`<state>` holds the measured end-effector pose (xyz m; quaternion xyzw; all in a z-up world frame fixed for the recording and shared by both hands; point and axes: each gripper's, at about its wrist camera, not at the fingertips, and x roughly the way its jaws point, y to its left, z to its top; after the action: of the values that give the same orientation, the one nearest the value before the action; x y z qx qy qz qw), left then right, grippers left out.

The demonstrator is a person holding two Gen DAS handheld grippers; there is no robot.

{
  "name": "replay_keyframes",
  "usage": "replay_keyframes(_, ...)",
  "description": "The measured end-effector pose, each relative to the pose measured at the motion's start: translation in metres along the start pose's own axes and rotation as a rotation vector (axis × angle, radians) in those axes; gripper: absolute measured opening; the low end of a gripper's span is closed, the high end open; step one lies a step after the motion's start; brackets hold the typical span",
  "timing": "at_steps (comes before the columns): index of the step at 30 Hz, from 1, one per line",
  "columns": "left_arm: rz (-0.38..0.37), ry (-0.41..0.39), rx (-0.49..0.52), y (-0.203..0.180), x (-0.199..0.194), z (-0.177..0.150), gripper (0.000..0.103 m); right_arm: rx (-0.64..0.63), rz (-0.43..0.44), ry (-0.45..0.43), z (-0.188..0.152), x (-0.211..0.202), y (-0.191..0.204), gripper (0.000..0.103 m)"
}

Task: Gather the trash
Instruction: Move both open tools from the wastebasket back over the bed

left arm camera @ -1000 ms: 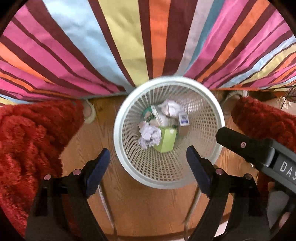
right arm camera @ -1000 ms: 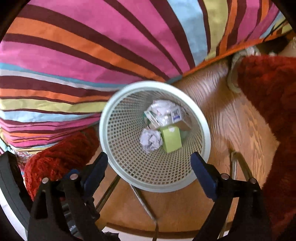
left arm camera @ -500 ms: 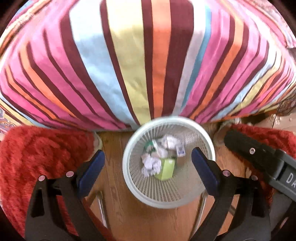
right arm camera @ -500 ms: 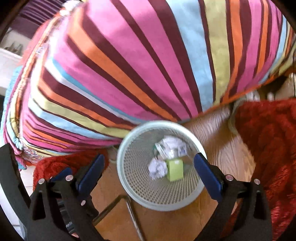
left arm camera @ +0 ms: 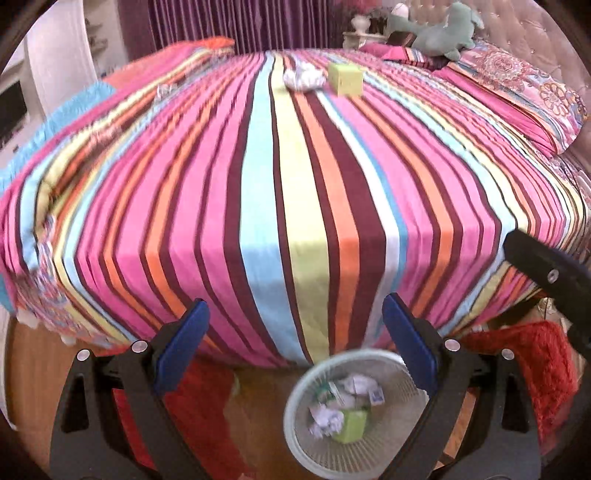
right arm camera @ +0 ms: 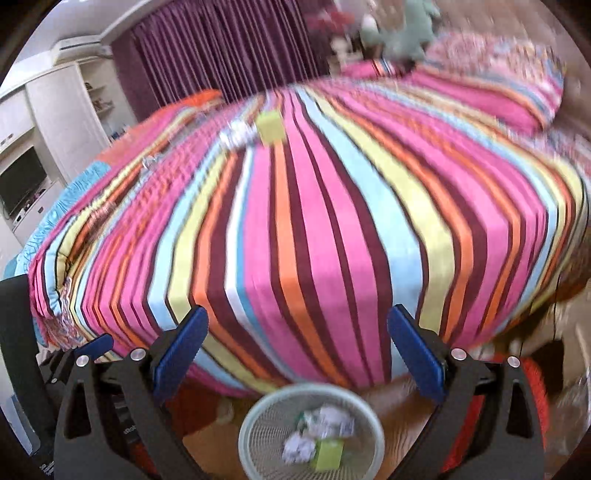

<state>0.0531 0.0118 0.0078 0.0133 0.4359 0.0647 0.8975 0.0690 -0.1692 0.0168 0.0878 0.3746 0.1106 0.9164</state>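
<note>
A white mesh trash basket point(left arm camera: 301, 439) stands on the wood floor at the foot of the striped bed point(left arm camera: 303, 192), holding crumpled paper, a green box and small packets; it also shows in the right wrist view point(right arm camera: 255, 432). On the far part of the bed lie a crumpled white paper point(left arm camera: 303, 77) and a green box point(left arm camera: 345, 78), also in the right wrist view as the paper point(right arm camera: 236, 136) and the box point(right arm camera: 271, 127). My left gripper point(left arm camera: 295, 350) is open and empty above the basket. My right gripper point(right arm camera: 297, 354) is open and empty too.
Red shaggy rugs point(left arm camera: 517, 365) lie on either side of the basket. A green plush toy point(left arm camera: 439, 33) and a patterned pillow point(left arm camera: 524, 92) sit at the bed's head. Purple curtains point(right arm camera: 221, 48) and white cabinets point(right arm camera: 55, 110) stand behind.
Both grippers have lifted and tilted up from the basket. The basket has dropped to the bottom of both views, and the bed top with paper and green box has come into sight.
</note>
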Motion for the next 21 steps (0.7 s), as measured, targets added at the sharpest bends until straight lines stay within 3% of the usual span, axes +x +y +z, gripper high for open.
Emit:
replay_keyframes(8, 0.017, -0.049, 0.008, 0.008, 0.000, 0.045, 0.092, -0.054, -0.017, -0.069, 0.035, 0.011, 0.003, 0.093)
replay_keyframes(21, 0.019, -0.068, 0.005, 0.017, 0.037, 0.113, 0.092, -0.050, -0.016, -0.074, 0.082, 0.037, -0.006, 0.093)
